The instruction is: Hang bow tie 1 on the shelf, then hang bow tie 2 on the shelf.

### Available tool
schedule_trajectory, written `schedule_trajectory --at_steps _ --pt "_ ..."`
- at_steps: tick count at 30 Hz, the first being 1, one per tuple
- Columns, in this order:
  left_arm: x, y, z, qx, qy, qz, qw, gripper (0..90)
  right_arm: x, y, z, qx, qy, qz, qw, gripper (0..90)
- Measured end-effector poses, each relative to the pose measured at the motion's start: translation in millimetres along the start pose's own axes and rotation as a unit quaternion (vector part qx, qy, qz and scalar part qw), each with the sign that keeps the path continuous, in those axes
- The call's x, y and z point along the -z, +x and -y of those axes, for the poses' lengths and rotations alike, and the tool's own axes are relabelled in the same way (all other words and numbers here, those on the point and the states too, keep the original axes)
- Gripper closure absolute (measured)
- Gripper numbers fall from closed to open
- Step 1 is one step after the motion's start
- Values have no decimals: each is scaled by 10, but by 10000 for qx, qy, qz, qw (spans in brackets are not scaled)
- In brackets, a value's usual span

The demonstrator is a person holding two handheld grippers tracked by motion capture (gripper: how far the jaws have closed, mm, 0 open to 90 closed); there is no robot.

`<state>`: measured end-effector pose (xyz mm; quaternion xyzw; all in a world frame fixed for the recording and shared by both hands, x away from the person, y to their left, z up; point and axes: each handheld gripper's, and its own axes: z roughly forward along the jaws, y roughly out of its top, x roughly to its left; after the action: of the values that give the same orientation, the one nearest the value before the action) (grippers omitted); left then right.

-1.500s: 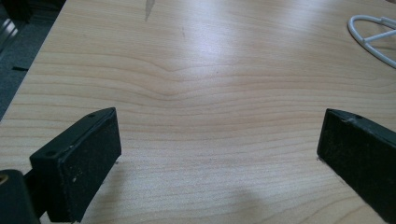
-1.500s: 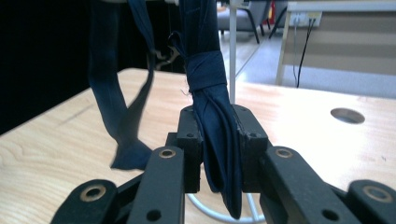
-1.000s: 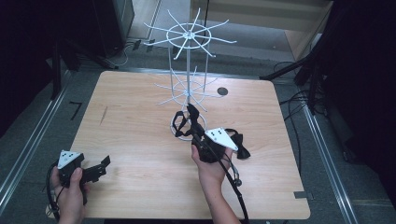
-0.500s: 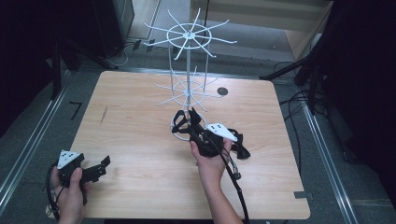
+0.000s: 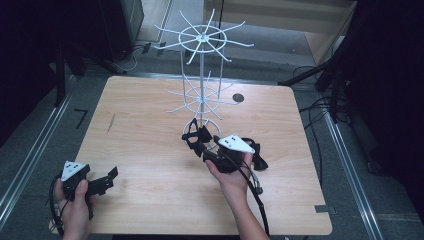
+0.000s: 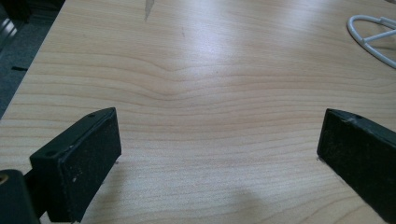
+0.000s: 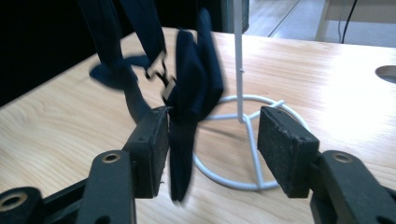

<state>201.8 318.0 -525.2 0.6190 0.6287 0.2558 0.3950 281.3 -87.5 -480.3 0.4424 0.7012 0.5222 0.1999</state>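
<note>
Two grippers at a wooden table with a white wire rack.

The right gripper (image 5: 200, 145) has its jaws apart near the rack's (image 5: 200, 95) ring base, a dark bow tie (image 7: 191, 93) hanging against one jaw, not clamped. The left gripper (image 5: 107, 177) rests low at the table's (image 5: 150, 200) near corner, jaws wide apart over bare wood.

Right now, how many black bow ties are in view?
2. One bow tie sits at the right gripper, by the white rack base. The other bow tie lies on the table, just right of the right hand. More could be hidden.
</note>
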Motion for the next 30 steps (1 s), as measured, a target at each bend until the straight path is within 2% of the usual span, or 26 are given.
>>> schedule_trajectory --at_steps 4,9,18,24,30 --pt "2 1 0 -13 3 1 10000 0 42 -52 42 168 68 35 9998 419" --pt "5 -2 2 -14 -18 -2 10000 0 109 -155 89 164 82 131 9997 411" --pt "-2 -4 0 -3 -1 -26 10000 0 347 -560 150 -58 57 574 9983 411" --pt "-2 -5 1 -14 -18 -28 10000 0 494 -834 192 -237 54 843 9961 414" --pt "1 -5 2 -22 -21 -24 10000 0 569 -1036 251 -377 125 1065 9935 416"
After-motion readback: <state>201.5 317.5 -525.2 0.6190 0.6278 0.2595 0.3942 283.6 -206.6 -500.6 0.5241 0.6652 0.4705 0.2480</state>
